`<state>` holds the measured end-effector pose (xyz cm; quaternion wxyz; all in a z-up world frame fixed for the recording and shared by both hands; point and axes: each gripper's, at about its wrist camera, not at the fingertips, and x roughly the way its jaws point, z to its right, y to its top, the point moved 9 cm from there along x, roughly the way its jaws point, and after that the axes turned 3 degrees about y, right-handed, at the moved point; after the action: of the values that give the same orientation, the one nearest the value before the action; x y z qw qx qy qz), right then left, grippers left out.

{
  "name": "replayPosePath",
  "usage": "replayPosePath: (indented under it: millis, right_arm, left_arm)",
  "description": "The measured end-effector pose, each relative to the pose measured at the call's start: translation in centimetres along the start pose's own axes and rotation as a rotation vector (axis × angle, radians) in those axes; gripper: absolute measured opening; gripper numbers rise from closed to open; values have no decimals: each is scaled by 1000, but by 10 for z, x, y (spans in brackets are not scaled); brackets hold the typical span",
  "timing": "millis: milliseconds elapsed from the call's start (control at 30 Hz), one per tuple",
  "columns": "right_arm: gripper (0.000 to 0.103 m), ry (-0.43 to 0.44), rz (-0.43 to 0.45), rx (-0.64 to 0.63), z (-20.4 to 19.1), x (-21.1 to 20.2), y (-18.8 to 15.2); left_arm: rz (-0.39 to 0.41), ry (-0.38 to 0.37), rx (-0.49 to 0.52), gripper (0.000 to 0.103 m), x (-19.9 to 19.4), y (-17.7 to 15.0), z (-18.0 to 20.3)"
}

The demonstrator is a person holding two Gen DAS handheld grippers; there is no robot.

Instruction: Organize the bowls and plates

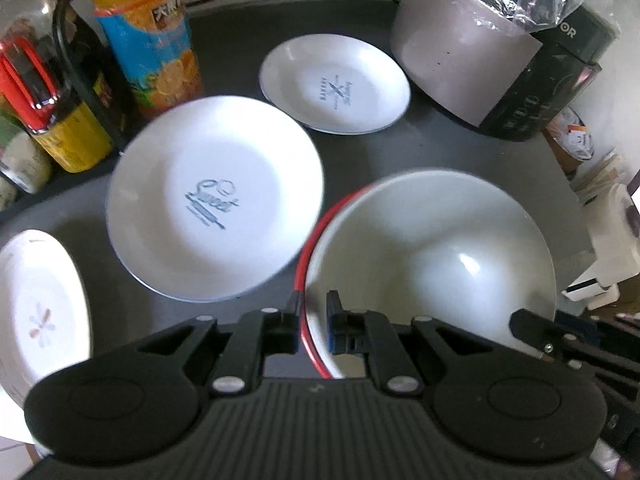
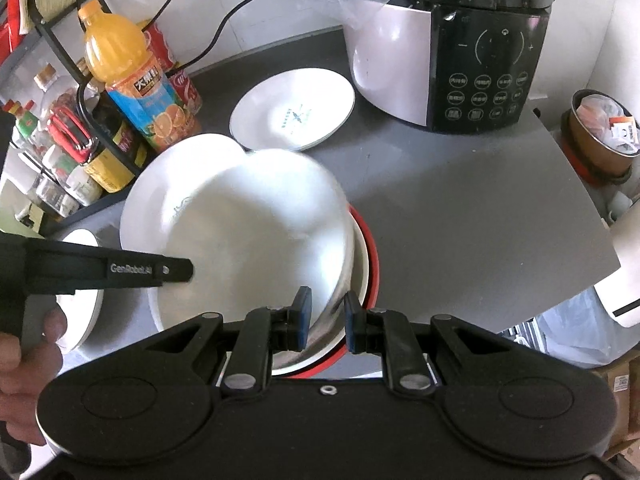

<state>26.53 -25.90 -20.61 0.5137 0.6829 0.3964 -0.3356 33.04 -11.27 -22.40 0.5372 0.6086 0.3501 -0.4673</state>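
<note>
My left gripper (image 1: 312,316) is shut on the rim of a white bowl with a red outside (image 1: 432,256). My right gripper (image 2: 326,320) is shut on the rim of a white bowl (image 2: 256,240), tilted and held over the red-rimmed bowl (image 2: 370,264). A "Sweet" plate (image 1: 212,200) lies left of the bowls. A "Bakery" plate (image 1: 336,84) lies further back, also in the right wrist view (image 2: 292,112). A flower-pattern plate (image 1: 40,308) is at the left edge.
A rice cooker (image 2: 452,44) with a plastic bag on top stands at the back right. An orange juice bottle (image 1: 148,36) and a rack of sauce bottles (image 1: 60,120) stand at the back left. The grey table edge (image 2: 592,220) is to the right.
</note>
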Motion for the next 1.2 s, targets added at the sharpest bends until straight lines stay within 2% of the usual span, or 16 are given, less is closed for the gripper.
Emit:
replayPosePath:
  millis: [367, 533, 767, 967, 1033, 1167, 1200]
  right_arm:
    - [19, -20, -18, -8, 4, 10, -4]
    - [19, -15, -35, 38, 9, 15, -5]
    - [19, -29, -21, 16, 17, 16, 3]
    - [19, -33, -2, 34, 25, 15, 8]
    - [18, -47, 33, 27, 28, 8, 14]
    - [2, -24, 78, 5, 32, -1, 24]
    - [2, -26, 83, -5, 33, -1, 26]
  left_arm:
    - [-23, -29, -29, 12, 7, -5, -2]
    - [-29, -33, -48, 14, 9, -6, -2]
    - [-81, -74, -111, 17, 22, -12, -4]
    - [-94, -74, -132, 18, 27, -12, 5]
    - [-91, -65, -126, 18, 27, -9, 9]
    - [-88, -60, -134, 18, 30, -4, 15]
    - [-88, -56, -136, 18, 31, -2, 17]
